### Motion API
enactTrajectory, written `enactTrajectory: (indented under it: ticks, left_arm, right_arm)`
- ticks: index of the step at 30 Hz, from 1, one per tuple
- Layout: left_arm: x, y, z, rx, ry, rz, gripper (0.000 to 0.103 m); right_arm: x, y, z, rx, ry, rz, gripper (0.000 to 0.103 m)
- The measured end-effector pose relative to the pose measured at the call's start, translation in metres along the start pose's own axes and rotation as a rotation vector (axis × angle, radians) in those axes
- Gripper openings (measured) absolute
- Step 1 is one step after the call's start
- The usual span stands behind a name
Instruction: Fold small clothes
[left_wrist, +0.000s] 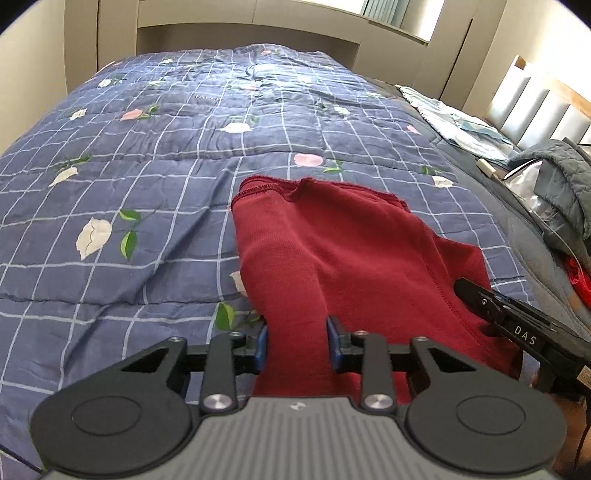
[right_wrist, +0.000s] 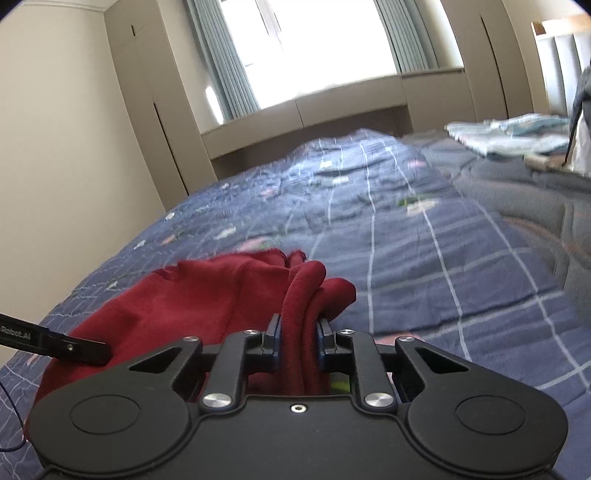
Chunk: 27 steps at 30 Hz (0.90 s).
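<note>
Both the left gripper (left_wrist: 297, 343) and right gripper (right_wrist: 298, 341) pinch the near edge of the red garment (left_wrist: 354, 251) on the quilt (left_wrist: 147, 166), seemingly ready to carry it forward into a fold.

We read "DAS" in white letters on the right claw (left_wrist: 480, 301) at the right edge, and "Robot_AI", partly cut off, on the left claw (right_wrist: 85, 349) at the left edge.
</note>
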<state>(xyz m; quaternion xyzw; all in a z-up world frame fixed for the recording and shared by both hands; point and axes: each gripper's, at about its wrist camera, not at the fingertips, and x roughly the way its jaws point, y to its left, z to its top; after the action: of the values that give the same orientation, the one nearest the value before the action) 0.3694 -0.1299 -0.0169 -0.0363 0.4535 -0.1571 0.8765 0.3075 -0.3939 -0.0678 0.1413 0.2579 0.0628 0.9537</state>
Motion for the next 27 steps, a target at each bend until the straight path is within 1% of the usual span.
enactTrajectory:
  ticks: [3, 7, 9, 12, 17, 21, 24, 27]
  left_arm:
    - [-0.007, 0.003, 0.002, -0.001, -0.01, -0.022, 0.029]
    - [-0.022, 0.013, 0.007, 0.002, -0.027, -0.052, 0.029]
    - [-0.032, 0.02, 0.01, 0.008, -0.051, -0.039, 0.029]
    - [-0.051, 0.04, 0.015, -0.007, -0.083, -0.021, 0.029]
    - [-0.08, 0.094, 0.017, -0.039, -0.114, 0.048, 0.029]
    - [-0.094, 0.139, 0.016, -0.077, -0.114, 0.108, 0.029]
    - [-0.096, 0.172, 0.012, -0.121, -0.101, 0.138, 0.029]
    - [-0.092, 0.2, 0.007, -0.163, -0.084, 0.156, 0.029]
  right_arm:
    - [-0.01, 0.015, 0.01, -0.031, -0.024, -0.004, 0.017]
    - [-0.013, 0.047, 0.023, -0.087, -0.031, 0.023, 0.016]
    - [-0.01, 0.065, 0.027, -0.111, -0.032, 0.041, 0.016]
    - [0.001, 0.096, 0.031, -0.124, -0.022, 0.078, 0.016]
    - [0.031, 0.155, 0.028, -0.136, 0.01, 0.163, 0.016]
    - [0.055, 0.198, 0.02, -0.145, 0.051, 0.213, 0.016]
    - [0.072, 0.222, 0.012, -0.149, 0.091, 0.235, 0.016]
    - [0.084, 0.236, 0.004, -0.167, 0.122, 0.225, 0.016]
